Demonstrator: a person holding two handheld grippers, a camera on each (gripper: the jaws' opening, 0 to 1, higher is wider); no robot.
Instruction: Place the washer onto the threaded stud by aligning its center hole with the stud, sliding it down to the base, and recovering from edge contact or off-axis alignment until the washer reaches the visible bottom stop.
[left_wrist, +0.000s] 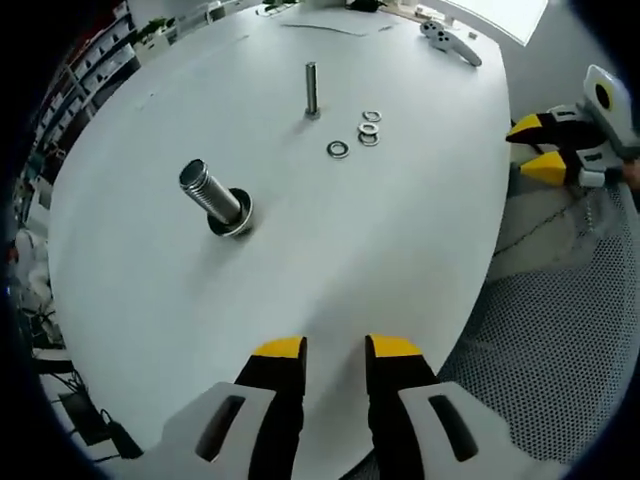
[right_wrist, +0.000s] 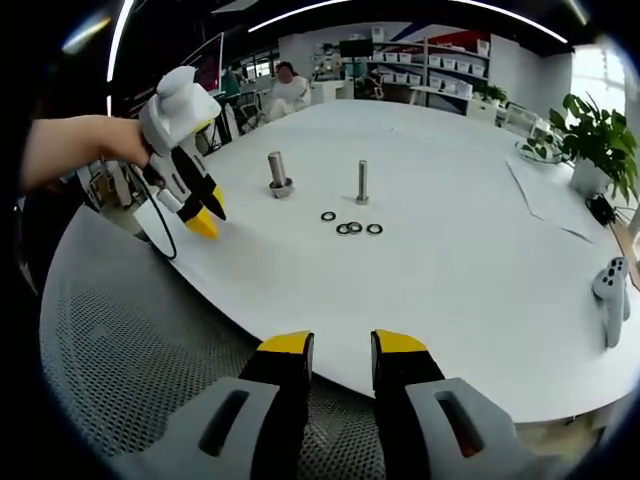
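So the big white counter (left_wrist: 330, 260) takes up most of both views, round-edged, with a grey mesh chair (right_wrist: 130, 340) tucked against its near edge in the right gripper view.

Left gripper (left_wrist: 335, 350) sits low over the near side of the counter, jaws a narrow gap apart and nothing between them. Right gripper (right_wrist: 342, 345) hangs out over the chair mesh just off the counter edge, same deal: jaws slightly parted, empty. In the left gripper view you can catch the right one off the counter's right edge, and in the right gripper view the left one is at the counter's left edge with a person's hand (right_wrist: 90, 145) on it.

On the counter there's a fat threaded bolt (left_wrist: 212, 192) standing head-down with what looks like a washer or nut around its base. Further back is the thinner threaded stud (left_wrist: 312, 90), upright, nothing on it that I can see.

The washers (left_wrist: 338, 149) are loose on the counter just beside the stud: one off on its own, and a small cluster (left_wrist: 369, 127) of three touching or nearly touching next to it. None are picked up.

Far side: a white controller (right_wrist: 610, 295), a potted plant (right_wrist: 595, 140), and shelving with a seated person (right_wrist: 290, 85) behind.
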